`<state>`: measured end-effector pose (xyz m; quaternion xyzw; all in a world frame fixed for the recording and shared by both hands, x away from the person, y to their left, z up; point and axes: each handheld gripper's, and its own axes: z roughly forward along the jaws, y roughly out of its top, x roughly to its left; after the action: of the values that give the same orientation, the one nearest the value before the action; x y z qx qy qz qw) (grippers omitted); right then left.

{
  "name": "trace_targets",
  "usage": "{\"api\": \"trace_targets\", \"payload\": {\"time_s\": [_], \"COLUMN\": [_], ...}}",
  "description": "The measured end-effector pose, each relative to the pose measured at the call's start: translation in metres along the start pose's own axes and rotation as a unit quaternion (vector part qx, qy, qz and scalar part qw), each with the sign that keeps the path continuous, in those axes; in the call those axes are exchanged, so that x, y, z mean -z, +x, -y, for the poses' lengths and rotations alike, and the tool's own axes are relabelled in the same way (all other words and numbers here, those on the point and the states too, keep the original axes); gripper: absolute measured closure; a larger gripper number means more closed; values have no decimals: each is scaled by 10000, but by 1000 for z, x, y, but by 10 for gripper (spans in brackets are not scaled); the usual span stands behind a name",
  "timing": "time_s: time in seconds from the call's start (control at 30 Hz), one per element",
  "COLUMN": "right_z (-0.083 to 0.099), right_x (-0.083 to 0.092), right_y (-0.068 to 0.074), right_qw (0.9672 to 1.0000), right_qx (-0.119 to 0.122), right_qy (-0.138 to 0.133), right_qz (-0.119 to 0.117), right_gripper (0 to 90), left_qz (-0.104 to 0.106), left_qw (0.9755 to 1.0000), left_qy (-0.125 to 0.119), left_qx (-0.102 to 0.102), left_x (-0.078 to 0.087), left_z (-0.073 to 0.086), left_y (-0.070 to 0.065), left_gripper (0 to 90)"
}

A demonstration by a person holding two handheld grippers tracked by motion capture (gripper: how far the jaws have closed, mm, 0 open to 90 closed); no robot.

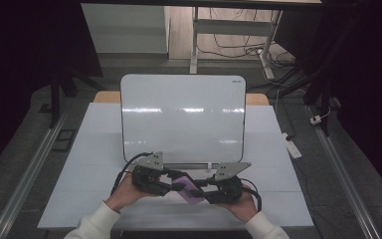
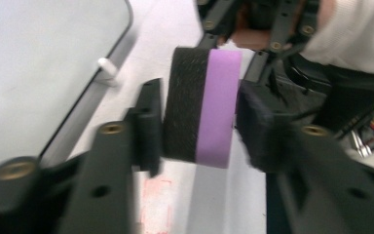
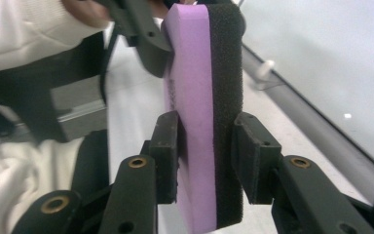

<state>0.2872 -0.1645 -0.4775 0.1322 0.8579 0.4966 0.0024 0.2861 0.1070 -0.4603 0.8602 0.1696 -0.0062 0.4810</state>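
Purple-and-black eraser (image 1: 188,191) sits just in front of the whiteboard (image 1: 181,117), off the table, between both grippers, prob. a handover or re-grip.

Right gripper (image 3: 204,161) pinches it edge-on, 1 jaw on the purple side, 1 on the black felt.

Left gripper (image 2: 197,124) brackets the other end; jaws look slightly spread, contact unclear.

Both hands low, close together, grippers pointing inward.

Lab-like workroom: floor rails (image 1: 25,169), trailing cables (image 1: 238,50), bare table (image 1: 99,149).
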Motion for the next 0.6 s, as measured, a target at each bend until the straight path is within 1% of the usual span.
{"api": "trace_targets", "payload": {"time_s": [0.1,0.17,0.2,0.23,0.3,0.37,0.4,0.5,0.6], "right_z": [-1,-1,-2,-3,-5,-8,-10,-17,-27], "right_x": [5,10,14,18,27,36,41,56,70], "right_y": [1,1,0,-1,-3,-6,-7,-13,-21], "right_qw": [9994,9979,9967,9947,9895,9823,9777,9613,9435], "right_qx": [24,-31,-63,-82,-146,-293,-356,-452,-599], "right_qy": [-66,-158,-224,-270,-385,-536,-584,-622,-751], "right_qz": [327,624,782,986,1386,1773,1985,2644,3173], "right_gripper": [645,647,648,648,649,649,649,649,649], "left_qz": [-256,-453,-563,-704,-979,-1174,-1284,-1608,-1825], "left_qw": [9995,9985,9977,9966,9935,9901,9882,9820,9759], "left_qy": [-34,-86,-97,-69,-28,-44,-43,-36,-115], "left_qx": [156,295,363,425,579,771,829,989,1187], "left_x": [4,9,12,15,23,31,36,52,69], "left_z": [1,3,5,8,14,22,27,43,61], "left_y": [0,-1,-2,-2,-4,-5,-6,-10,-12], "left_gripper": [334,270,259,247,226,219,217,211,211]}}
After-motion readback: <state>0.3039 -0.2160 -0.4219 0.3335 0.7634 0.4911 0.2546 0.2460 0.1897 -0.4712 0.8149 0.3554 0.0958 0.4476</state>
